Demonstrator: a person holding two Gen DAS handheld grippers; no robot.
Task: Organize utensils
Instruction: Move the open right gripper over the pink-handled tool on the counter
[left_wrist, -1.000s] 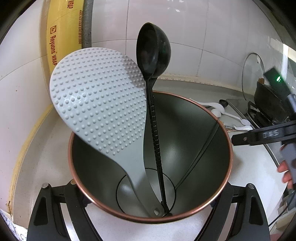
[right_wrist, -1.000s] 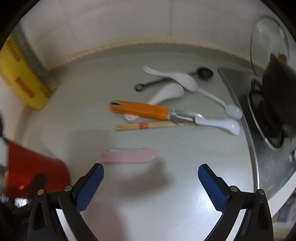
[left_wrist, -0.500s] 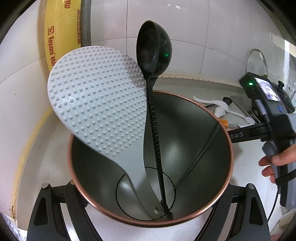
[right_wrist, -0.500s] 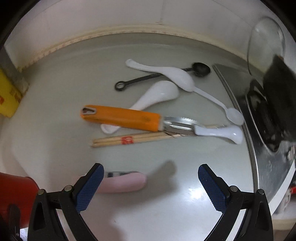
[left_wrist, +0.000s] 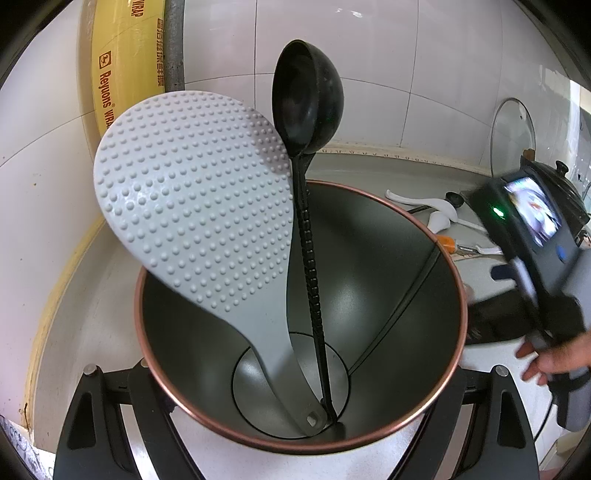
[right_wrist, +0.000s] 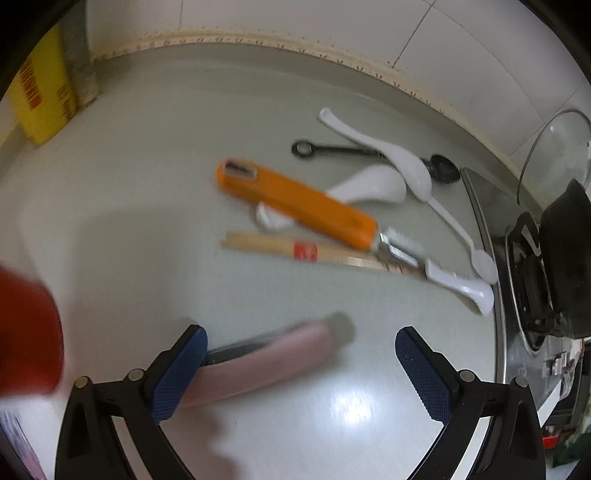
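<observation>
A copper-rimmed dark utensil holder (left_wrist: 369, 277) sits between the black fingers of my left gripper (left_wrist: 301, 373), which is shut on it. A grey dimpled rice paddle (left_wrist: 192, 192) and a black ladle (left_wrist: 306, 103) stand inside. My right gripper (right_wrist: 301, 347) is open and points down at the counter. A blurred pink-handled utensil (right_wrist: 266, 362) lies between its blue pads, close to the left one. Beyond lie an orange-handled peeler (right_wrist: 299, 203), wooden chopsticks (right_wrist: 280, 247), white spoons (right_wrist: 373, 184) and a black spoon (right_wrist: 443, 170). The holder shows red (right_wrist: 26, 325) at the left.
A stove (right_wrist: 532, 288) with a black pot (right_wrist: 569, 236) and a glass lid (right_wrist: 554, 147) stands at the right. A yellow wrap box (left_wrist: 125, 66) leans in the tiled corner. In the left wrist view a hand (left_wrist: 554, 354) holds the right gripper's body (left_wrist: 535, 229).
The right gripper has sunk toward the counter and rolled; the pink-handled utensil now lies between its pads and looks larger. The left gripper and holder have kept still.
</observation>
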